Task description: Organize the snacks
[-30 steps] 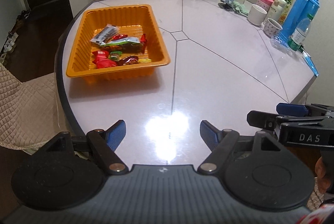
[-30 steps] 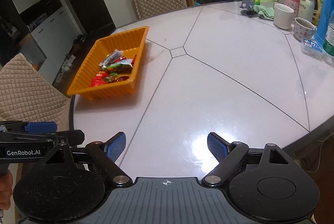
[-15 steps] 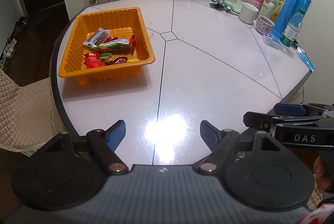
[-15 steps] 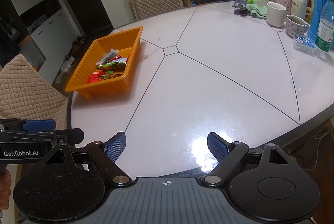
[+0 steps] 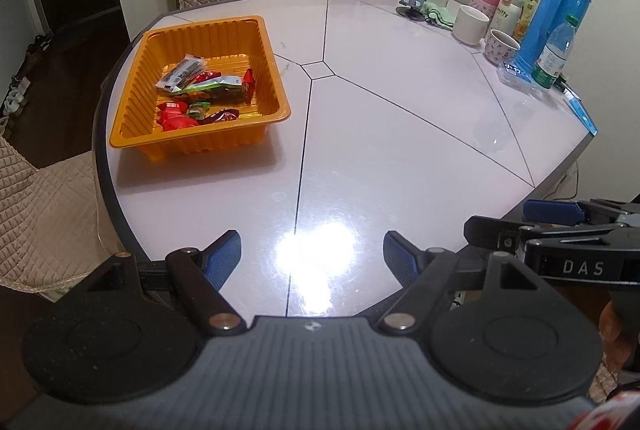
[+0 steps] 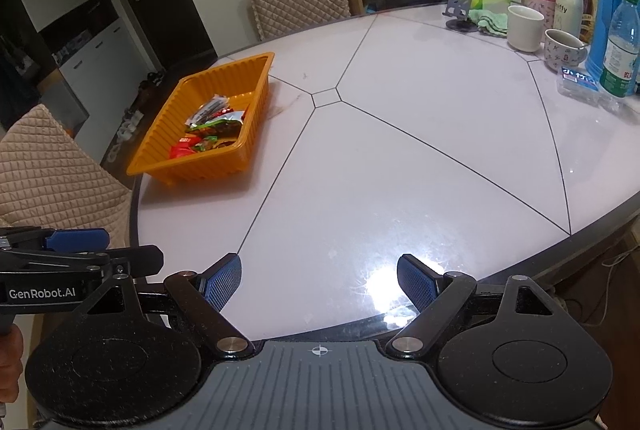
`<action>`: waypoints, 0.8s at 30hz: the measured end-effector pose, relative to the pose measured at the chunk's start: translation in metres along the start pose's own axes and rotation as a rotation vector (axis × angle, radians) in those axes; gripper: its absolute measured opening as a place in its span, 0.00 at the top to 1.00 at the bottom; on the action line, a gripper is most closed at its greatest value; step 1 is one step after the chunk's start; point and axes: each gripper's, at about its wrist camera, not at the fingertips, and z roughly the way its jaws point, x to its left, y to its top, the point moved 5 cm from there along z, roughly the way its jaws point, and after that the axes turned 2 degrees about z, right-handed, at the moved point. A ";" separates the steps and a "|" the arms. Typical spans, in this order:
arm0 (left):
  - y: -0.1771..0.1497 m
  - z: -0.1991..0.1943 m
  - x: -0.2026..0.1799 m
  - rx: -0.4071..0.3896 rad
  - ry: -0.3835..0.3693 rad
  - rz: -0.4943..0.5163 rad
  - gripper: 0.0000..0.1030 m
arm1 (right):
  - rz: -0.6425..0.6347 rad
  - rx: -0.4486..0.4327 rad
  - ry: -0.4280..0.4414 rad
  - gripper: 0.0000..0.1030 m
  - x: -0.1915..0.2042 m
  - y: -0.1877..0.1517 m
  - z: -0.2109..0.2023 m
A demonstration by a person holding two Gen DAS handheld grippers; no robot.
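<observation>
Left wrist view: left gripper (image 5: 312,254) jaws wide, empty, over near edge of pale round table (image 5: 400,133); wrapped snacks (image 5: 200,89) lie in ribbed orange plastic tray (image 5: 276,113) far left; right gripper body at right edge reads "DAS". Right wrist view: right gripper (image 6: 319,276) wide, holding nothing; left gripper's side reads "GenRobot.AI"; white flask (image 6: 568,3) far right reads "miffy".

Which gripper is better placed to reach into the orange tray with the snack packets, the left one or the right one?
Probably the left gripper. The orange tray sits on its side of the table. The right gripper would have to cross over. Both are open and empty.
</observation>
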 end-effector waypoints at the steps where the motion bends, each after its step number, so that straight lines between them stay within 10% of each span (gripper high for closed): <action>1: 0.000 0.000 0.000 -0.001 0.000 0.001 0.26 | 0.000 0.000 0.000 0.18 0.000 0.000 0.000; 24: 0.000 -0.003 0.000 -0.008 -0.002 0.005 0.26 | -0.001 -0.007 0.003 0.18 0.000 -0.001 0.000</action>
